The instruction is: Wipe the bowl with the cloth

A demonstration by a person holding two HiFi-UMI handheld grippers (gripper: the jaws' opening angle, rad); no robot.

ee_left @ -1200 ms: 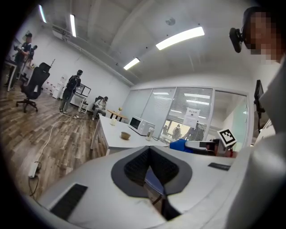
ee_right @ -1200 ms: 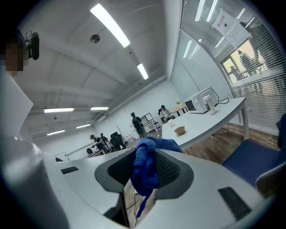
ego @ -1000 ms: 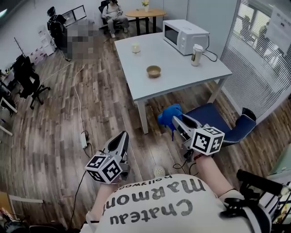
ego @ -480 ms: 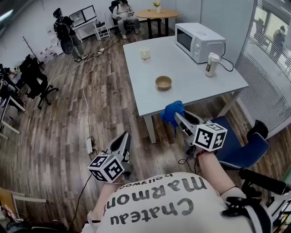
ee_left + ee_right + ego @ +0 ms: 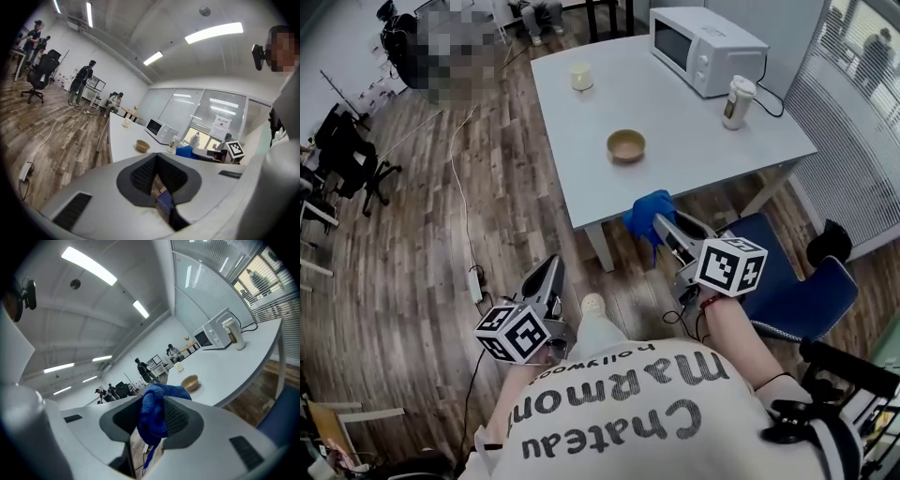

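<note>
A small tan bowl (image 5: 626,145) sits near the middle of the white table (image 5: 694,127), and it shows far off in the left gripper view (image 5: 142,146) and the right gripper view (image 5: 190,381). My right gripper (image 5: 657,225) is shut on a blue cloth (image 5: 646,212) just short of the table's near edge; the cloth (image 5: 154,412) bulges between its jaws. Lower left, over the wooden floor, my left gripper (image 5: 552,274) is shut with nothing in it (image 5: 156,179).
A white microwave (image 5: 706,49), a tall lidded cup (image 5: 735,101) and a small pale cup (image 5: 580,76) stand on the table. A blue chair (image 5: 789,282) is at the right. A power strip with cable (image 5: 474,285) lies on the floor. People stand far back.
Both grippers have come closer to the table; the bowl and table edge sit nearer in the head view. The blue cloth stays in the right gripper. The left stays shut.
</note>
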